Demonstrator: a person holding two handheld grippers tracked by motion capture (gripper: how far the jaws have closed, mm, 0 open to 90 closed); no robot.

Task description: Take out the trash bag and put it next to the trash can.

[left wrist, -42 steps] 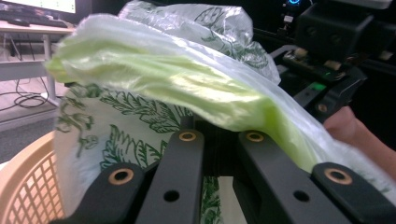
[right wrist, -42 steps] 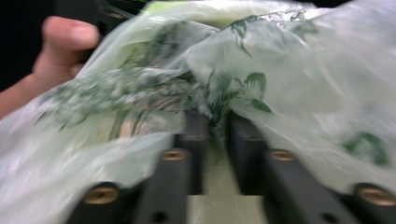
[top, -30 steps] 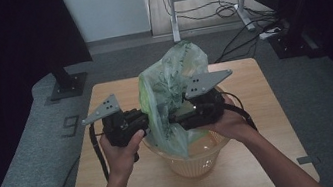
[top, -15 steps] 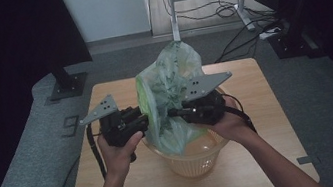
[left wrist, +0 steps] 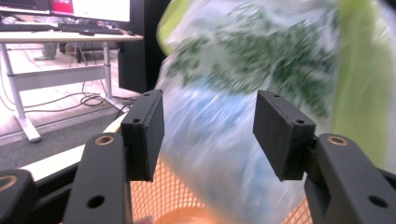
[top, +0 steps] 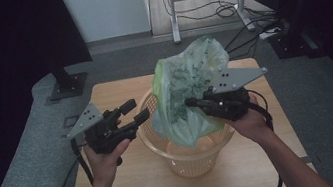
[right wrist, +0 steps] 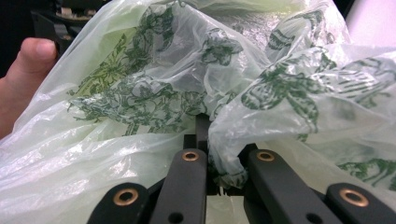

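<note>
At a wooden table (top: 132,180), a person holds 2 grippers on either side of an orange mesh basket (top: 192,157). From the high view, the right gripper (top: 191,102) has its jaws pinched shut on a pale green plastic bag (top: 188,82) printed with dark green leaves. The bag stands roughly upright, its long axis vertical, its crumpled top rising above the basket and its lower end hanging inside the rim. The left gripper (top: 138,112) sits just left of the basket, jaws spread apart and gripping nothing, pointed toward the bag.

The right gripper view gives the close detail the overhead camera lacks: a fold of the film bunched between the closed jaws, with the bag's leaf print sharp and a thumb (right wrist: 28,60) at the far left edge. The left gripper view looks between its parted pads (left wrist: 148,133) at the blurred bag just beyond them, the basket's orange lattice (left wrist: 173,196) below, and a desk with cables (left wrist: 56,70) in the background.
</note>
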